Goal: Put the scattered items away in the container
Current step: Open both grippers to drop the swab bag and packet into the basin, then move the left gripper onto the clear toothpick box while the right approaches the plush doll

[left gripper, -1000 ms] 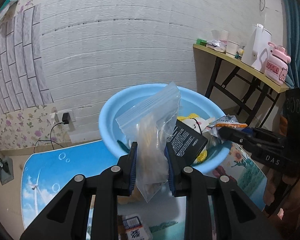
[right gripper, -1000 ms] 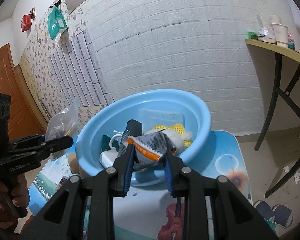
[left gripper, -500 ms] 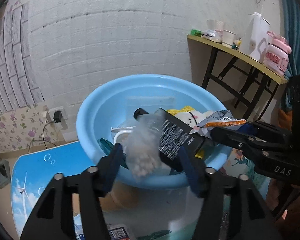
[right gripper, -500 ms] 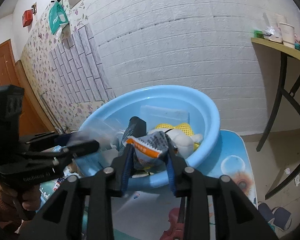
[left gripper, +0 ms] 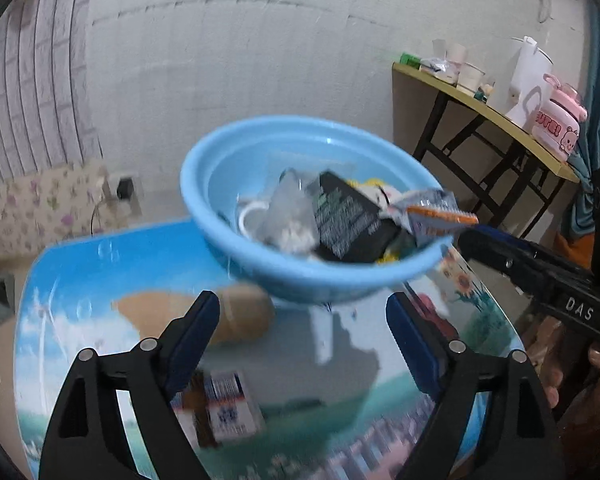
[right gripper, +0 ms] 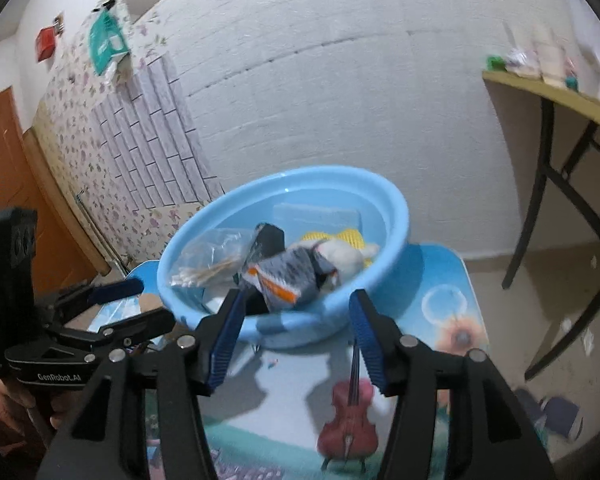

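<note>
A: How do the jaws stand?

B: Both pairs are spread wide with nothing between them. The left gripper (left gripper: pixel 302 336) hangs over the counter (left gripper: pixel 100 264); the right gripper (right gripper: pixel 296 332) does the same, its jaws framing the near rim of the blue basin (right gripper: pixel 396 216).

A: What lies nearest the left jaws?

B: A small printed packet (left gripper: pixel 228 408) just inside the left-hand jaw, on the counter, and a tan rounded object (left gripper: pixel 240 312), blurred, just ahead of that jaw, beside the basin's base.

A: And in the basin?

B: Straight ahead of both jaws: a clear zip bag (right gripper: pixel 212 260) on the left-hand side, a black box (left gripper: pixel 348 224) in the middle, an orange-and-grey snack pouch (right gripper: pixel 284 280) near the front rim, and a white plush toy (right gripper: pixel 340 256) behind.
</note>
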Demonstrator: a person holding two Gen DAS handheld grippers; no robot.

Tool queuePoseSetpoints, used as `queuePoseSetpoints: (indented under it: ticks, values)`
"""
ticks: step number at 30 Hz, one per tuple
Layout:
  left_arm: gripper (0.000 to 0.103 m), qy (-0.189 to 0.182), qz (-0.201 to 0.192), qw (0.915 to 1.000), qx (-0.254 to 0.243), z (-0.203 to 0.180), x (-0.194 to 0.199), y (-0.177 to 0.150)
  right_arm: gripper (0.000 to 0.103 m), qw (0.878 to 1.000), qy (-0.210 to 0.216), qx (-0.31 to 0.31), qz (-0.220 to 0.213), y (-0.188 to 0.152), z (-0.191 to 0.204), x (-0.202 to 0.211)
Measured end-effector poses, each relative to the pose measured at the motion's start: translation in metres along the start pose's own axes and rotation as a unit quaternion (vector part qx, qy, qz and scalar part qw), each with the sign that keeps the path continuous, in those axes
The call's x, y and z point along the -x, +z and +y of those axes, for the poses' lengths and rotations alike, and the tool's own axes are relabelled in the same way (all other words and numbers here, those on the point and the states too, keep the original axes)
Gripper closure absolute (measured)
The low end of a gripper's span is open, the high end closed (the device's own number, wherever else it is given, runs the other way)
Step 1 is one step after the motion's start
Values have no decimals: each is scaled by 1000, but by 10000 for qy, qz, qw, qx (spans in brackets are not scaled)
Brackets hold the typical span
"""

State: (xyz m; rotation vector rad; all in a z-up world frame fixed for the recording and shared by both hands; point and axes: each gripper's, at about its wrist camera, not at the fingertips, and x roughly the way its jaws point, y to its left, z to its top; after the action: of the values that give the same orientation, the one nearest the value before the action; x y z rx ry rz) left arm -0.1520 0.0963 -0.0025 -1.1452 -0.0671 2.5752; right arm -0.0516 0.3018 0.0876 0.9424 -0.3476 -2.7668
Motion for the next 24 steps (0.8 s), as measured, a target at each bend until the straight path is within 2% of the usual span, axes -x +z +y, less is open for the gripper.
queuePoseSetpoints:
  ticks: [4,9,13,16,24]
  values:
    - [17,216,266,9994,-64,-3,11,-16,49,9992,-396,-23,-6,-6,15,16]
    - [12,367,237,9990,126,-1,30,-29,49,9989,-446,157,26,-21,40,37]
    - [12,455,169,9981,380,1,40,-36,49,9992,-196,136,319,-32,54,37]
    - [12,562,212,9975,375,1,44,-40,49,9984,-189,332,417,-37,67,34]
    - [12,786,191,9963,299,8,52,-45,49,9984,-25,462,316,-40,88,41]
